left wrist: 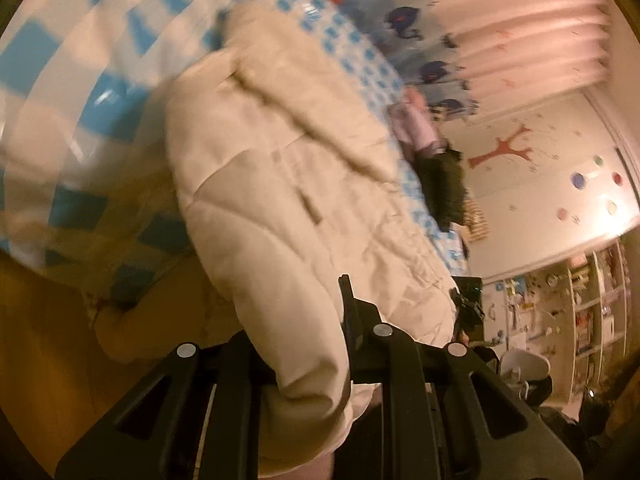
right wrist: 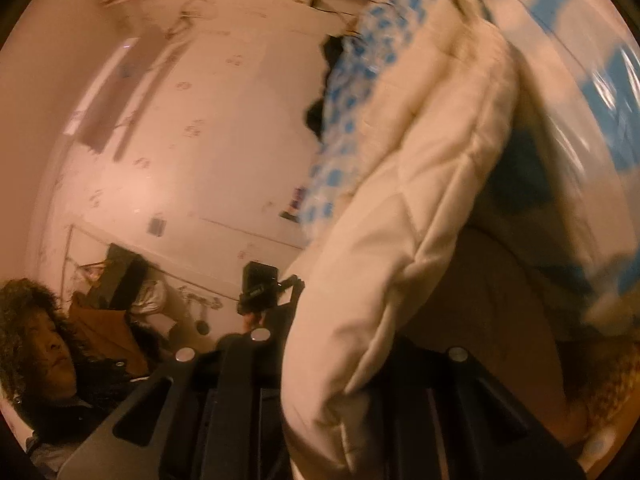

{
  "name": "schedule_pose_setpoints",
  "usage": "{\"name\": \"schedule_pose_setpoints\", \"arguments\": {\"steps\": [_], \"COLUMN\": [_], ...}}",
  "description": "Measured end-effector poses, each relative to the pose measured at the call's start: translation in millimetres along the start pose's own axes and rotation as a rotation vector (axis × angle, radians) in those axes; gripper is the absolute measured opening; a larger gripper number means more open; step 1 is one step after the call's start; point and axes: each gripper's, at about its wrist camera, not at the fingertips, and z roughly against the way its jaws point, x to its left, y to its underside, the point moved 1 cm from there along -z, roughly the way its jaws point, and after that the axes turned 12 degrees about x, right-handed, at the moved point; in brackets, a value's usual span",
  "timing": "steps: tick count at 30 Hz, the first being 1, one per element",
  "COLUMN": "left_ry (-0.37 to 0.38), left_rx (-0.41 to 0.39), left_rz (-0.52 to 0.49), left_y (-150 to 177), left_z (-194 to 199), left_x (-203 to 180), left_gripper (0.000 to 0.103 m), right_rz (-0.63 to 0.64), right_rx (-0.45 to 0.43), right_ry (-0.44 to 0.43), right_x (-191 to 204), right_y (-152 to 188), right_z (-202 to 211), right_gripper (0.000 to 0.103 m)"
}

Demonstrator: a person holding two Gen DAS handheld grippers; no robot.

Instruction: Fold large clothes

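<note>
The cream quilted coat [left wrist: 280, 184] is a padded garment with stitched panels and a darker fur-like trim near its far end. It lies lengthwise over a bed covered by a blue-and-white checked sheet [left wrist: 52, 56], with its near hem raised off the bed. The left gripper [left wrist: 310, 364] has its jaws clenched on the coat's near edge, fabric bunched between them. In the right wrist view, the right gripper [right wrist: 324, 376] is likewise clamped on a thick fold of the coat [right wrist: 404, 216], which hangs in a rounded, puffy roll. Both views are motion-blurred. A person in a fur-trimmed hood [right wrist: 28, 320] appears at lower left of the right wrist view.
</note>
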Motion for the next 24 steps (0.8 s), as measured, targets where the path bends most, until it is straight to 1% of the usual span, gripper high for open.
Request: {"name": "schedule_pose_setpoints", "arguments": {"steps": [3,4,6,9,11,13,16,17,19,21,24], "left_ry": [0.057,0.078,0.095,0.11,0.112,0.123,0.123,0.127,0.134,0.155,0.188], "left_rx": [-0.029,-0.036,-0.024,0.031,0.061,0.085,0.083,0.079,0.053,0.007,-0.08], "left_rz": [-0.057,-0.077,-0.091,-0.045,0.001,0.045,0.073,0.072,0.068,0.046,0.006], "left_y": [9,14,20,30,40,48,56,58,61,59,49], "left_z": [18,23,24,16,5,-2,-10,-10,-8,0,16], "left_x": [-19,-23,-24,-1,20,38,50,52,50,42,20], "left_gripper": [0.014,0.015,0.015,0.015,0.015,0.015,0.016,0.016,0.016,0.016,0.016], "right_rz": [0.054,0.065,0.077,0.036,-0.013,-0.057,-0.088,-0.093,-0.091,-0.048,0.023], "right_rx": [-0.032,-0.036,-0.032,-0.005,0.024,0.034,0.05,0.056,0.048,0.01,-0.064], "right_ry": [-0.064,-0.075,-0.081,-0.058,-0.027,-0.027,-0.026,-0.02,-0.039,-0.091,-0.195], "right_x": [23,27,30,17,-2,-18,-28,-30,-30,-19,-1], "right_y": [7,9,19,30,40,48,55,57,57,52,35], "right_z": [9,11,15,11,9,7,9,9,11,15,17], "right_gripper": [0.018,0.018,0.018,0.018,0.019,0.019,0.021,0.021,0.021,0.021,0.021]}}
